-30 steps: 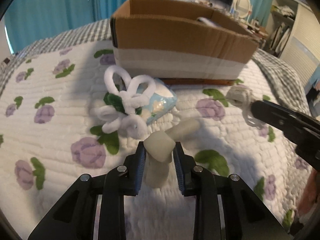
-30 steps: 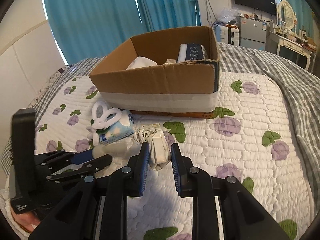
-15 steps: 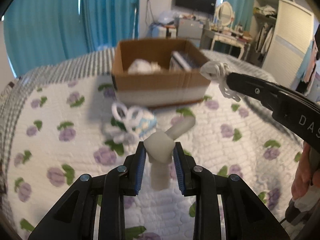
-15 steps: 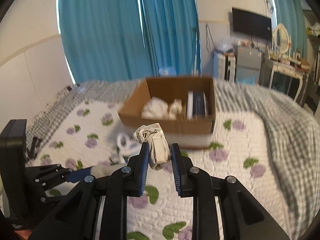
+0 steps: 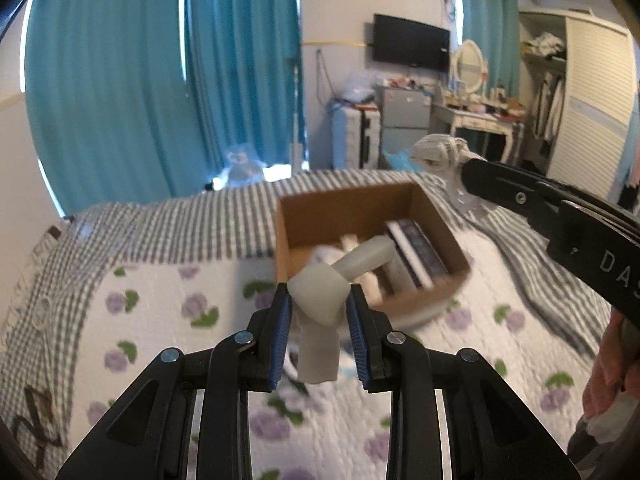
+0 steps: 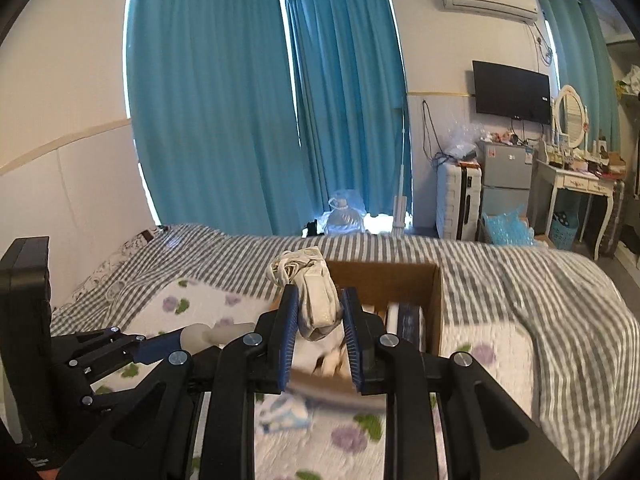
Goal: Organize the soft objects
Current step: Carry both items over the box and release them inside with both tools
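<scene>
Now, left gripper (image 5: pixel 318 320): clamped on a knotted pale rubbery piece (image 5: pixel 322 300), blue pads pressing both sides of the knot, one end hanging below, the other slanting up to the right; raised above the quilt.
Right gripper (image 6: pixel 319 324): clamped on a bundled whitish cloth (image 6: pixel 318 306), looped cords spilling over the top at left; held up over the near edge of the box.
Cardboard box (image 5: pixel 352 216): open-topped, resting on the bed beyond both grippers; dark book-like items (image 5: pixel 416 254) standing on edge at right, pale blurred soft things at left.
Floral quilt (image 5: pixel 160 312): white with purple flowers, spread over a grey checked cover (image 6: pixel 520 280).
Blue-and-white packet (image 6: pixel 284 414): lying on the quilt just before the box, blurred.
</scene>
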{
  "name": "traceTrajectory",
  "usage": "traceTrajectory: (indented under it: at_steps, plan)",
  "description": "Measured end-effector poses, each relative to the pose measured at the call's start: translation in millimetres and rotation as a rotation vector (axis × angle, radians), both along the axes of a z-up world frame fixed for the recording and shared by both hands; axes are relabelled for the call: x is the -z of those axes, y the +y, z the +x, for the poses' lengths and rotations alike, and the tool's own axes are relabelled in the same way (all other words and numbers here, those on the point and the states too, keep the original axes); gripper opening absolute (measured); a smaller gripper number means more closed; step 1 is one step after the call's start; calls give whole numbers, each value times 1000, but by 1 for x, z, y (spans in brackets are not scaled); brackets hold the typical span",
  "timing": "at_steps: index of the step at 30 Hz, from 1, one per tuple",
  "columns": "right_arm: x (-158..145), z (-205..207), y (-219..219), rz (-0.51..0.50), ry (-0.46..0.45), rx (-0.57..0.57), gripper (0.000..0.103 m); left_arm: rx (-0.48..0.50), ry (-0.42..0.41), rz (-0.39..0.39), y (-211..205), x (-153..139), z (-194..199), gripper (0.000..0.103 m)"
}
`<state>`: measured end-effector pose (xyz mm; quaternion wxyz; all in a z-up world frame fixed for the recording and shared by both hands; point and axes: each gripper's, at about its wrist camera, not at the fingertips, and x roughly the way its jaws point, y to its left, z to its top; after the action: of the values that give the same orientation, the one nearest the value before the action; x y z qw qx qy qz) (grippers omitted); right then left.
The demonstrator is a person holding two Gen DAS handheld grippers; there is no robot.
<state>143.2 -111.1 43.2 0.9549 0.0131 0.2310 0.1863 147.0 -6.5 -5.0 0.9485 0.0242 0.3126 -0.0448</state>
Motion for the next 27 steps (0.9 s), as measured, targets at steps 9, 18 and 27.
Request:
traceTrajectory:
  at_steps: [9,18,27]
  plan:
    - [16,81,2,-21,11,27,22,-11,-1,37,-7,16,74,27]
    - [57,127,-4,13,60,17,24,6,27,78,-14,49,112,32]
    - [45,113,-8,-14,6,56,74,5,-31,112,-23,45,102,71]
